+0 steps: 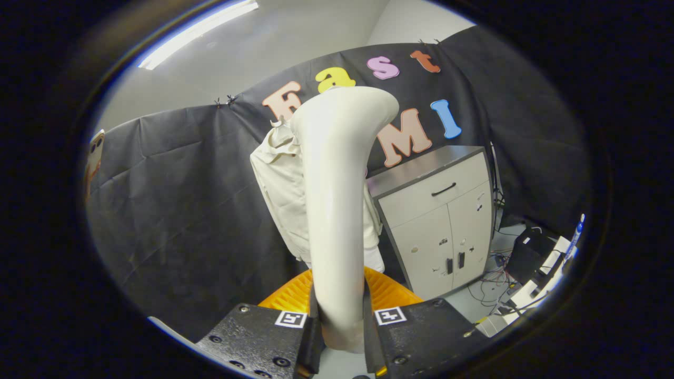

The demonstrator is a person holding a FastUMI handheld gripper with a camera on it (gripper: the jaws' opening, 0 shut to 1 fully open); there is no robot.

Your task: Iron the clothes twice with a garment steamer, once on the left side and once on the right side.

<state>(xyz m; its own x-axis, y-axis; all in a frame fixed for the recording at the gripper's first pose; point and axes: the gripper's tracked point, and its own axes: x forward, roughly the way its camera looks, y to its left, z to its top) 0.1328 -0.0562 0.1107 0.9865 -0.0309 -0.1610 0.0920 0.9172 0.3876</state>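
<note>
We have the gripper clamped on the handle of the garment steamer, both fingers pressing its sides, and its head rises toward 12 o'clock in front of the pale shirt hanging on the booth wall. Our worry is that the smooth, tall handle may twist or slide in the grip as we sweep, leaving one side missed. The cabinet at 3 o'clock of the shirt could catch a wide right-hand pass.
</note>
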